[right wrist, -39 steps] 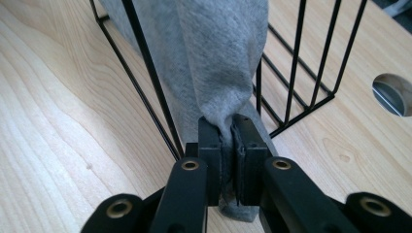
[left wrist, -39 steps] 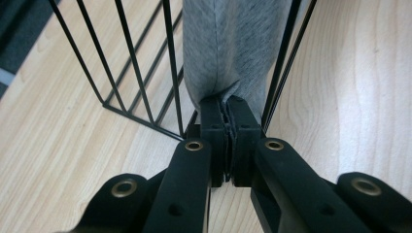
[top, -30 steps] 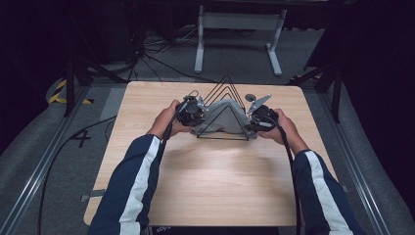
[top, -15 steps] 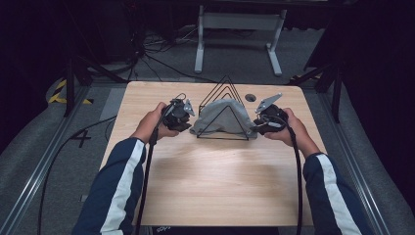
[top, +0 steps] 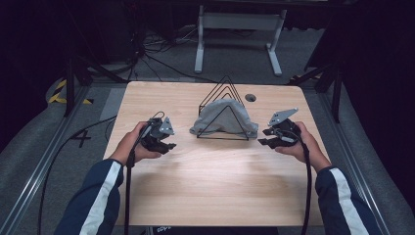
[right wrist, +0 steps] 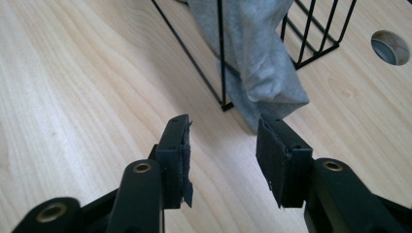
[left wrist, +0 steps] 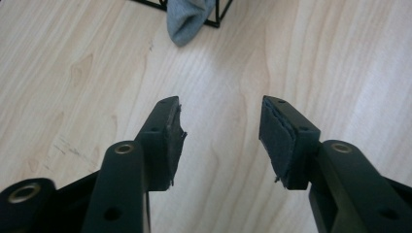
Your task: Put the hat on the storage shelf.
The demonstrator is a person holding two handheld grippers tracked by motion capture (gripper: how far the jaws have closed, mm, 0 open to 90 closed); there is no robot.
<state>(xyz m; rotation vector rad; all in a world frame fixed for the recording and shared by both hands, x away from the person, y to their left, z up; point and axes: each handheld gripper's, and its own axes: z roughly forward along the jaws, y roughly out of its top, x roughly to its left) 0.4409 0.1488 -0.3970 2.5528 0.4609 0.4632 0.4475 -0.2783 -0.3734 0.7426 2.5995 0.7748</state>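
A grey cloth point(top: 222, 117) hangs over a black triangular wire rack point(top: 226, 98) at the middle of the wooden table point(top: 210, 176). My left gripper point(top: 166, 141) is to the left of the rack, apart from the cloth; its jaws have just been opening and hold nothing. In the left gripper view a cloth end point(left wrist: 187, 19) lies far ahead of the left gripper point(left wrist: 221, 124). My right gripper point(top: 264, 138) is to the right of the rack, jaws just opened, empty. In the right gripper view the cloth corner point(right wrist: 265, 73) and rack wire point(right wrist: 221, 58) sit just beyond the right gripper point(right wrist: 222, 141).
A round cable hole point(top: 250, 97) sits in the table behind the rack. A white stand point(top: 235, 29) is on the floor beyond the far edge. Cables trail from both grippers toward the front edge.
Both hands have drawn outward from the rack, the left going left and the right going right. The jaws of both grippers have let go of the cloth, which stays draped on the rack.
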